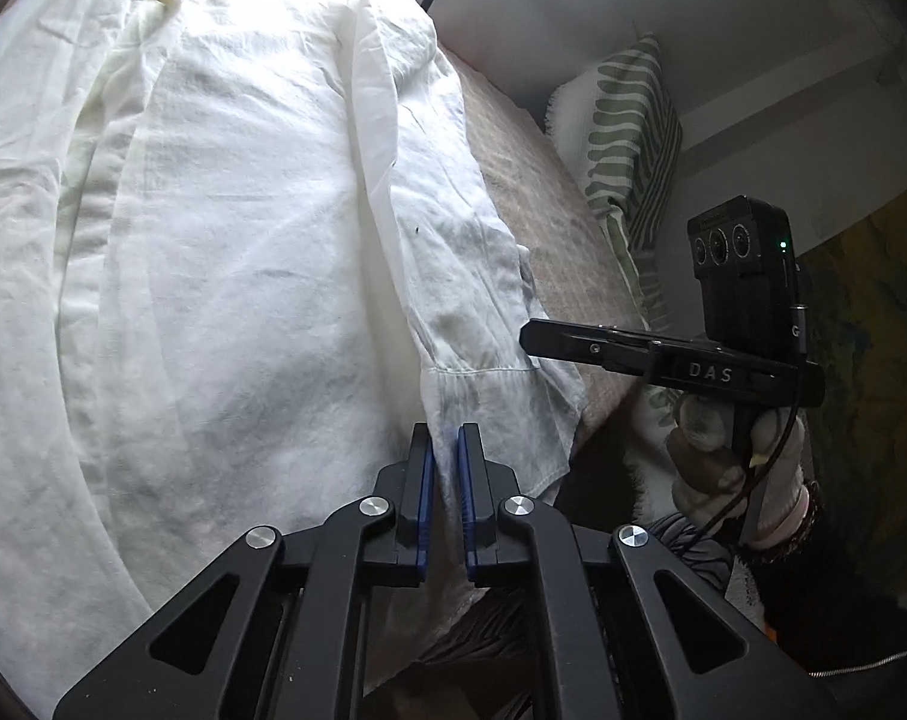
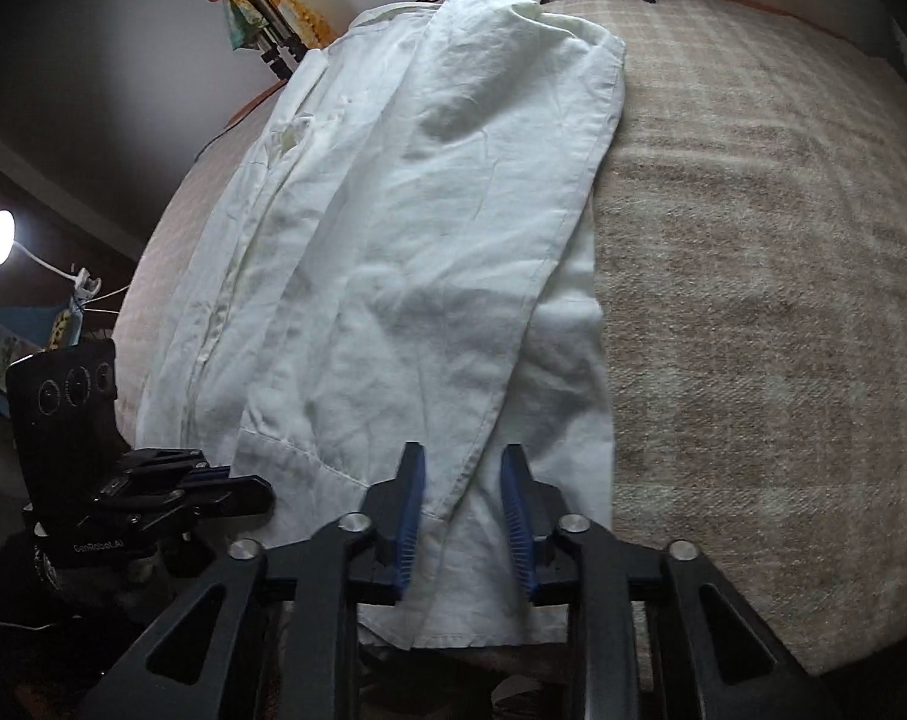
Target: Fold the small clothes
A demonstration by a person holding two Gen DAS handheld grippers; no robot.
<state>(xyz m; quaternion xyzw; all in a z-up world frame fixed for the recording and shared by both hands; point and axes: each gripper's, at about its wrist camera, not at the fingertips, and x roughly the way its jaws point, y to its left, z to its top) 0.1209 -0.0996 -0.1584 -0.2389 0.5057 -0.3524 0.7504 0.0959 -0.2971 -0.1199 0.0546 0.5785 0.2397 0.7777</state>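
The white shirt [image 2: 393,252] lies lengthwise on a bed under a beige checked blanket [image 2: 753,252], its sides and a sleeve [image 1: 453,276] already folded in over the body. It looks thin, limp and crumpled, light cloth that will sag and slide unless pinched through all layers at the hem corners. The left claw [image 1: 446,450] has its pads nearly closed on the cuff edge at the near hem. The right claw [image 2: 462,480] stands wide apart astride the hem, gripping nothing. A striped cushion [image 1: 630,138] lies beyond the bed's edge.
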